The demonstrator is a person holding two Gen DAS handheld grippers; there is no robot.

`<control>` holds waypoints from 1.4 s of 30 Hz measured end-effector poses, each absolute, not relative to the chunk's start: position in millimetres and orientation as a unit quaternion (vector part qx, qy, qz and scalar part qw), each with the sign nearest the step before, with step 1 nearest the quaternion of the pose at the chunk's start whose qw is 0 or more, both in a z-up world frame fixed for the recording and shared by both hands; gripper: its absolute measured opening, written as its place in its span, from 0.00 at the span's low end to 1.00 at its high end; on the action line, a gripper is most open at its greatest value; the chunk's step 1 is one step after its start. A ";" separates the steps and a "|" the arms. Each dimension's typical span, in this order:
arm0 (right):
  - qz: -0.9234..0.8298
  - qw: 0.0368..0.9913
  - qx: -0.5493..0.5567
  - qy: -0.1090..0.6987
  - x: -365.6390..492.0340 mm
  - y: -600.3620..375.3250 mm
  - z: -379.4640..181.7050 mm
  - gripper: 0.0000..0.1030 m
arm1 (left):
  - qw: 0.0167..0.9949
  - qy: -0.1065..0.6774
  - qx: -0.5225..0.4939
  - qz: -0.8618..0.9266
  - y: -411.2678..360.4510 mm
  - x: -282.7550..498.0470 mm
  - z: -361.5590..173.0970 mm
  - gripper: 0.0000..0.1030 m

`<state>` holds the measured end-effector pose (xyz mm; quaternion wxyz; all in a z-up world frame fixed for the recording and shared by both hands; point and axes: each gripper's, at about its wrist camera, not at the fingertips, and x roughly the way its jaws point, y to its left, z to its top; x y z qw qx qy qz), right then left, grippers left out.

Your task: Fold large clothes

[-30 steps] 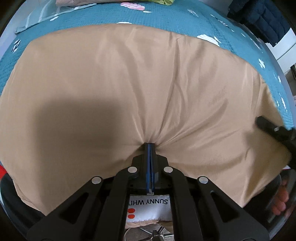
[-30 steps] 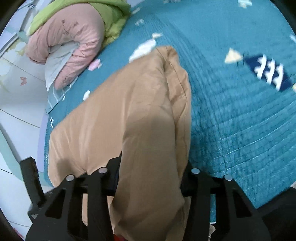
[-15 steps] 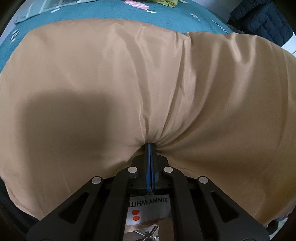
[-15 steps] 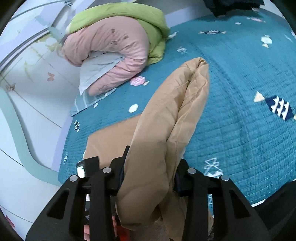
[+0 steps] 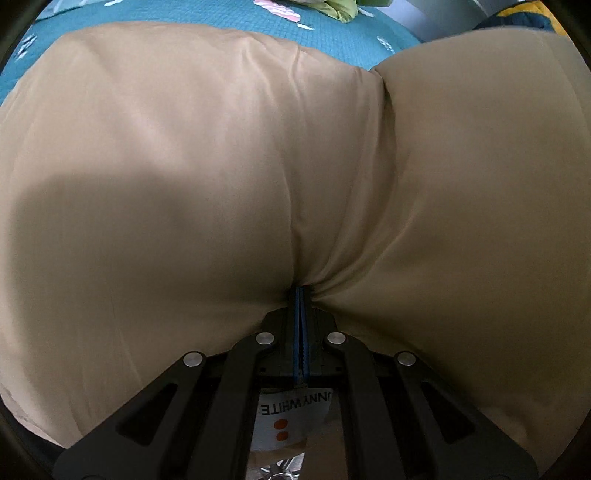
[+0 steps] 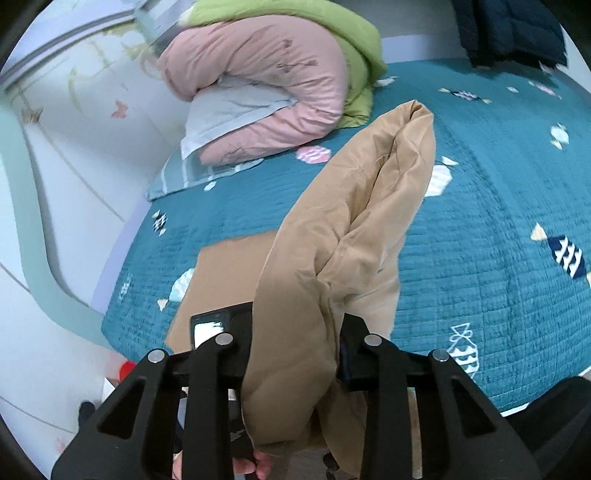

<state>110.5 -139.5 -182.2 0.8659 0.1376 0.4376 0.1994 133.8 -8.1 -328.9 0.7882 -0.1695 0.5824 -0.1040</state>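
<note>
Where the left gripper (image 5: 300, 295) meets the garment (image 5: 221, 166), its jaws are pressed together on a pinch of tan cloth, and the fabric puckers into creases that run away from the grip. Below the jaws a white label (image 5: 295, 413) with orange dots hangs upside down (only part of its lettering can be read). From there the garment spreads across almost the whole left wrist view, smooth and padded, with a second fold bulging in from the right. Past its far edge a strip of bed (image 5: 184, 11) in teal quilting shows.

At the right gripper (image 6: 295, 354) a thick, bunched roll of the same garment (image 6: 351, 240) fills the gap between the jaws, which are closing on it; both inner faces touch the cloth. The roll rises away from the gripper above the bed (image 6: 498, 203), while a flat part of the garment lies on the quilt to the lower left. Just beside that gripper, low and left, sits the other gripper's camera body (image 6: 218, 328), with fingers (image 6: 258, 465) below it. Farther off, by the wall, lie a pink duvet (image 6: 266, 88), a green duvet (image 6: 332, 22) and a pale pillow (image 6: 229, 110). A dark jacket (image 6: 509, 29) lies at the far right corner.
</note>
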 end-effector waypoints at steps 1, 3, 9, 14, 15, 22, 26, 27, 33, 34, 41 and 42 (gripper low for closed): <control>0.203 0.865 0.130 0.440 110.0 -132.0 -181.2 0.28 | 0.789 0.580 -0.171 -0.109 -6.3 132.4 -328.7 0.02; 0.209 0.864 0.118 0.442 109.5 -119.0 -178.7 0.28 | 0.789 0.578 -0.172 -0.118 -2.2 128.9 -325.9 0.02; 0.246 0.859 0.079 0.442 110.1 -72.6 -168.6 0.28 | 0.797 0.569 -0.152 -0.132 35.3 104.5 -289.9 0.03; 0.282 0.840 0.046 0.460 116.4 -18.1 -181.9 0.28 | 0.813 0.554 -0.157 -0.080 96.3 78.9 -267.5 0.03; 0.290 0.835 0.039 0.466 117.8 -6.6 -187.3 0.28 | 0.815 0.552 -0.161 -0.066 110.2 74.4 -265.7 0.03; 0.292 0.802 0.018 0.520 133.9 60.2 -238.1 0.29 | 0.802 0.562 -0.203 0.015 184.3 52.8 -276.5 0.03; 0.307 0.768 0.046 0.560 147.0 87.6 -266.3 0.49 | 0.785 0.575 -0.225 0.048 206.2 49.5 -285.0 0.04; 0.316 0.759 0.062 0.567 147.2 90.2 -268.6 0.52 | 0.781 0.579 -0.228 0.056 212.1 47.6 -287.6 0.04; 0.396 0.700 0.101 0.585 136.0 99.5 -267.4 0.60 | 0.780 0.577 -0.229 0.083 241.0 26.4 -277.6 0.04; 0.405 0.691 0.113 0.588 137.2 97.0 -266.5 0.60 | 0.782 0.574 -0.228 0.086 235.8 23.6 -271.5 0.04; 0.466 0.630 0.205 0.586 136.3 64.4 -239.5 0.60 | 0.802 0.552 -0.218 0.073 222.3 28.9 -231.0 0.12; 0.468 0.632 0.210 0.581 135.2 58.7 -233.8 0.60 | 0.805 0.548 -0.217 0.064 217.0 30.6 -226.1 0.12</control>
